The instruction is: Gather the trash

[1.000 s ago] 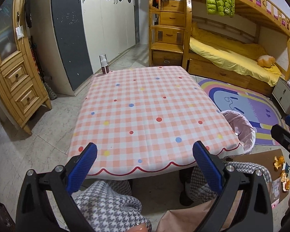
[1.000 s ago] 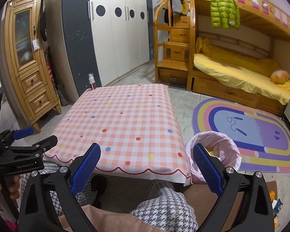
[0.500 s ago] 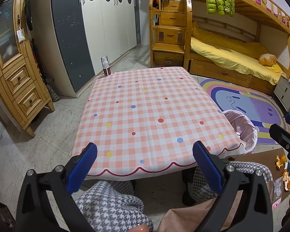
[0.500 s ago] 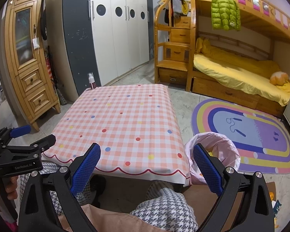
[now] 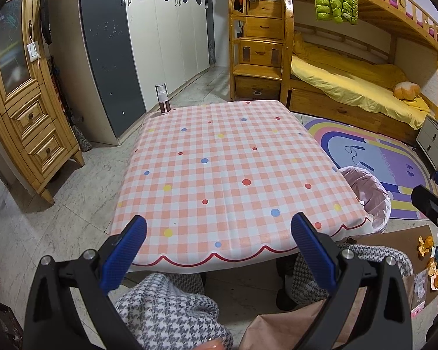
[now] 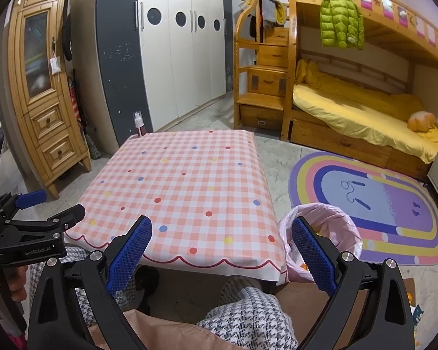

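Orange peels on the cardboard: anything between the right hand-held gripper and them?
Nothing visible does. The orange peels lie on the cardboard on the floor, right of the table. The right hand-held gripper is open and empty. The bin stands further forward, beside the table.

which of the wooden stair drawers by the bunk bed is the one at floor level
The bottom drawer, the lowest in the wooden stair unit beside the bunk bed. It sits against the floor; the other drawers are stacked stepwise above it.
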